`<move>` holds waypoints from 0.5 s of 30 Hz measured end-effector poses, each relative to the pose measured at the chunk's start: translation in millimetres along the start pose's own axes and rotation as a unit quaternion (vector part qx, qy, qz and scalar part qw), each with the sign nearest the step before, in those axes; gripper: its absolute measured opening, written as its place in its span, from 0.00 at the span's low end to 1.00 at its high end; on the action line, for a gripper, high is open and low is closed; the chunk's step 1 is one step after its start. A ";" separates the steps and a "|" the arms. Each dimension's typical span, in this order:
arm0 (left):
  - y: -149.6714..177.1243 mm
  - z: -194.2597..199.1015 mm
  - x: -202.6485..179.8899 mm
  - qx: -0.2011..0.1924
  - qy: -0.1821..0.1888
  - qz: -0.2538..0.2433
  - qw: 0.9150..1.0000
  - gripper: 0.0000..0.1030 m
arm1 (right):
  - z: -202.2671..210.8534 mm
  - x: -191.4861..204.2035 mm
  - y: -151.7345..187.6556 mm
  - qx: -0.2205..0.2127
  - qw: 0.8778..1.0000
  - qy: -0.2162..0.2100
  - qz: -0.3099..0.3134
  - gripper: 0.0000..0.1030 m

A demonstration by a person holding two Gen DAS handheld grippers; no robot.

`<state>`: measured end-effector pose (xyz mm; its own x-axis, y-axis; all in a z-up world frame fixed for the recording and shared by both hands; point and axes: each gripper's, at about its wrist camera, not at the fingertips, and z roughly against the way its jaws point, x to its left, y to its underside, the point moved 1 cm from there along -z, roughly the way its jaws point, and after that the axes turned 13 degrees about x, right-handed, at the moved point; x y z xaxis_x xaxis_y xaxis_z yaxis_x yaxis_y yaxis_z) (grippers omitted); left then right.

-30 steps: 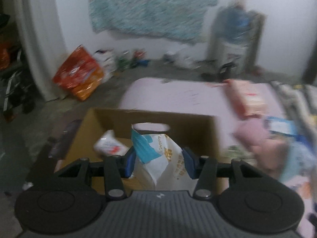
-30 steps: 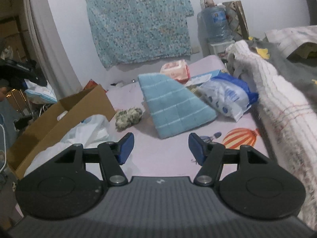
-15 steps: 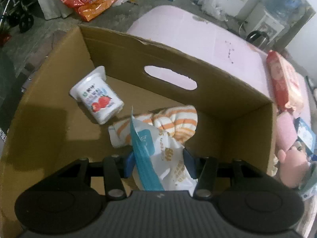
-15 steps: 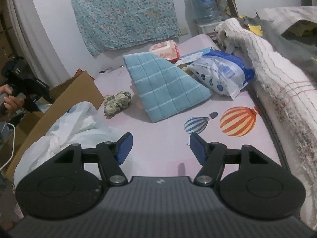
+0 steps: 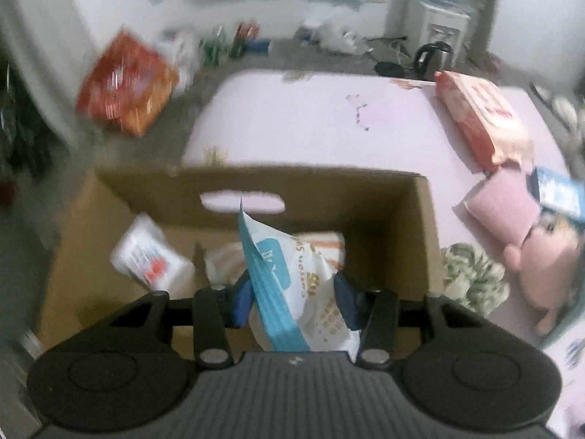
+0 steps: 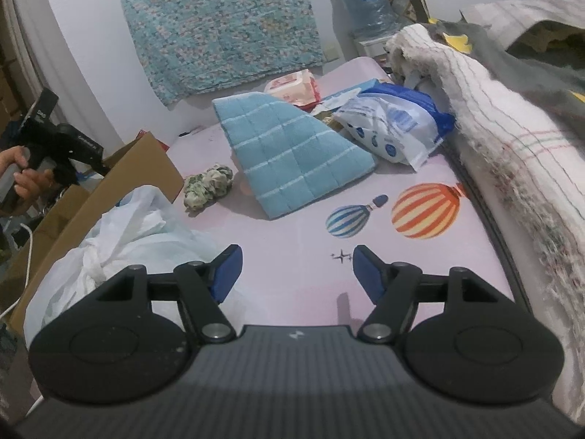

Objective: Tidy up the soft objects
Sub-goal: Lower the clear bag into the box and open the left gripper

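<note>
Two soft packs already lie in the brown cardboard box (image 5: 420,226); the left gripper (image 5: 294,298), jaws closing, clasps a white-and-blue plastic pouch (image 5: 292,292) above it. The right gripper (image 6: 294,267) is opening, empty, over bedding where a blue quilted towel (image 6: 292,157) and a green crumpled cloth (image 6: 208,186) wait.

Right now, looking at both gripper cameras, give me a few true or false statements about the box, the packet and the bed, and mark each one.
1. The left gripper has a white and blue packet between its fingers. True; its jaws are closing on it.
2. The cardboard box holds nothing. False: a small white pack and an orange-striped cloth lie inside.
3. The right gripper grips the blue towel. False: nothing is between its opening jaws.
4. A pink plush toy lies on the bed outside the box. True.
</note>
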<state>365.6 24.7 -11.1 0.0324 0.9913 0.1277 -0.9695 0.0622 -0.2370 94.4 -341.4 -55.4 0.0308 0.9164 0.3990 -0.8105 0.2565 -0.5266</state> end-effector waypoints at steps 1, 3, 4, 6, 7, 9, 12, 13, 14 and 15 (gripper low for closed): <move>1.9 5.6 -3.3 -0.009 -0.016 -0.018 1.000 0.46 | 0.5 -0.8 0.8 -0.001 1.000 -0.001 -0.001 0.65; -0.9 9.1 -10.8 -0.011 -0.023 -0.051 0.998 0.46 | 1.9 -1.4 2.3 -0.003 1.000 0.000 0.001 0.65; -2.3 9.5 -14.6 -0.008 -0.021 -0.063 0.998 0.46 | 2.3 -1.5 2.9 -0.003 1.000 0.001 0.001 0.65; -3.5 8.4 -16.2 -0.005 -0.020 -0.076 0.997 0.46 | 2.7 -2.2 4.2 -0.003 1.000 0.000 0.000 0.66; -3.6 6.3 -17.4 -0.002 -0.021 -0.078 0.997 0.47 | 2.5 -2.8 4.9 -0.002 1.000 -0.001 -0.002 0.66; -6.5 -1.6 -16.4 0.006 -0.009 -0.070 0.997 0.49 | 2.1 -3.7 6.1 -0.001 1.000 -0.001 -0.006 0.66; -8.9 -15.4 -8.1 0.022 0.037 -0.031 0.999 0.49 | 2.7 -4.0 7.9 0.002 1.000 -0.003 -0.010 0.66; -10.1 -18.2 -4.3 0.025 0.052 -0.017 0.998 0.49 | 3.5 -3.5 8.6 0.002 1.000 -0.002 -0.009 0.67; -10.6 -19.7 -1.3 0.026 0.066 -0.006 0.998 0.49 | 4.6 -3.0 9.3 0.002 1.000 0.001 -0.007 0.67; -10.4 -20.4 0.3 0.026 0.075 0.001 0.997 0.48 | 5.5 -3.3 9.9 0.002 1.000 0.002 -0.006 0.69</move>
<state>380.6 26.8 -28.3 0.0624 0.9979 -0.0196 -0.9808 0.0577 -0.1864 83.0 -343.5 -57.8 0.0430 0.9148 0.4017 -0.8120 0.2663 -0.5194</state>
